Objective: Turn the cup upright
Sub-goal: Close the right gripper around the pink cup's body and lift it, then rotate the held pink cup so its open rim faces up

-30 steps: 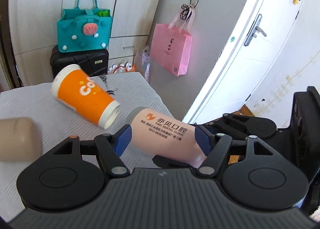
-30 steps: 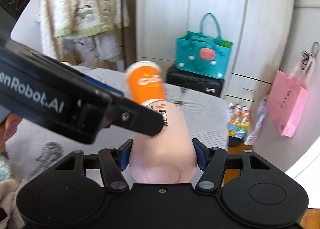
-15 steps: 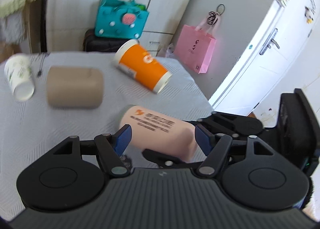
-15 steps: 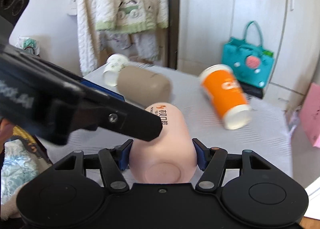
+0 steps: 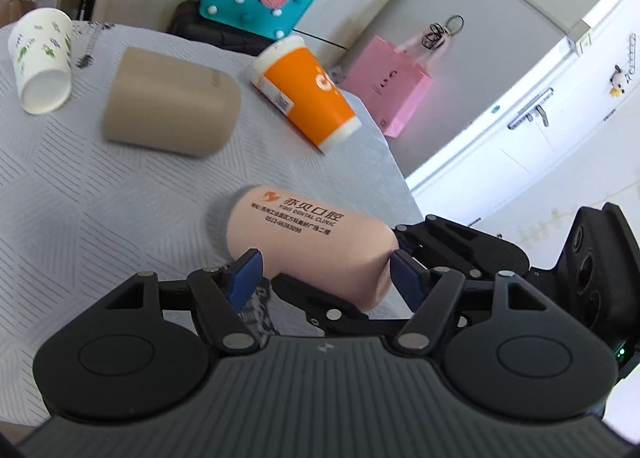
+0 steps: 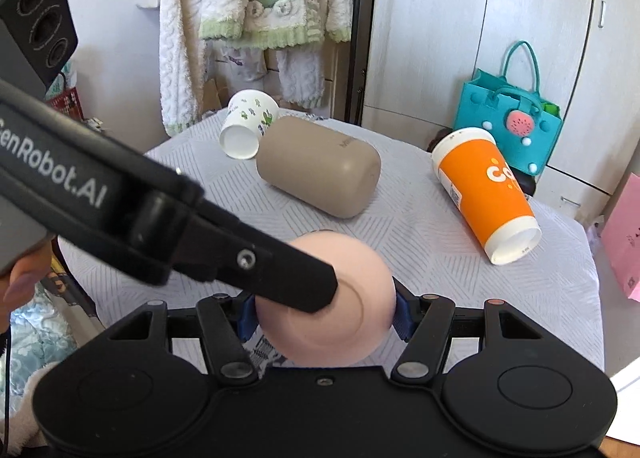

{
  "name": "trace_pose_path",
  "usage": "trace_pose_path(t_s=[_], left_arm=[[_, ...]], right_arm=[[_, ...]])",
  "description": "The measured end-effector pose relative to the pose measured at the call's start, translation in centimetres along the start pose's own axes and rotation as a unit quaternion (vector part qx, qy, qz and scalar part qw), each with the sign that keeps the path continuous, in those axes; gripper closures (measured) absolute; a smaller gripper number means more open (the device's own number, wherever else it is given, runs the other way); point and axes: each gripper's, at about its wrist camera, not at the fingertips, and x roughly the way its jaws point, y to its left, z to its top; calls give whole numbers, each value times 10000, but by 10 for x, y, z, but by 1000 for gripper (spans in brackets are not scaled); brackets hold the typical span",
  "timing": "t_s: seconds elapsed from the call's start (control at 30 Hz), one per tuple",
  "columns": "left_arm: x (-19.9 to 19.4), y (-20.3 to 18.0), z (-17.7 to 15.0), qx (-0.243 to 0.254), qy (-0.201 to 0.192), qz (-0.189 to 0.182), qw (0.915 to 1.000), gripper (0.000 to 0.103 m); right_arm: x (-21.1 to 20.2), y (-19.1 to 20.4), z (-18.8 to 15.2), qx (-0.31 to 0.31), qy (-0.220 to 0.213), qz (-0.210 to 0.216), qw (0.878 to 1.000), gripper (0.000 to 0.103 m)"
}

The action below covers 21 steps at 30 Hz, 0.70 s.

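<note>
A pink cup [image 5: 308,242] with black and orange print is held on its side above the grey tablecloth [image 5: 80,194]. My right gripper [image 6: 322,316] is shut on it near its closed base [image 6: 332,322], which faces the right wrist camera. My left gripper [image 5: 324,276] is open around the same cup, its blue pads [image 5: 245,273] close to the sides near the base end; whether they touch I cannot tell. One left finger [image 6: 280,270] crosses the right wrist view in front of the cup.
An orange paper cup [image 5: 306,92] [image 6: 486,194], a tan cup [image 5: 172,108] [image 6: 320,166] and a white printed cup [image 5: 40,58] [image 6: 250,124] lie on their sides farther back. The table edge [image 5: 404,186] drops off at right. Teal and pink bags stand behind.
Both grippers have lifted and turned the pink cup; its base now faces the right camera. More of the table and the other cups have come into view.
</note>
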Motion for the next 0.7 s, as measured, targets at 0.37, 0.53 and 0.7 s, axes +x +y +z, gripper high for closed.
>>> trace_pose_path(t_s=[0.37, 0.53, 0.7], left_arm=[[10, -7, -16, 16, 137, -223, 9997, 34], [14, 0, -22, -189, 207, -185, 9994, 34], [24, 12, -24, -513, 327, -228, 9979, 34]], right_arm=[[-1, -1, -24, 158, 377, 81, 9991, 36], [3, -9, -27, 298, 513, 276, 9979, 36], [2, -16, -18, 204, 567, 617, 9963, 26]])
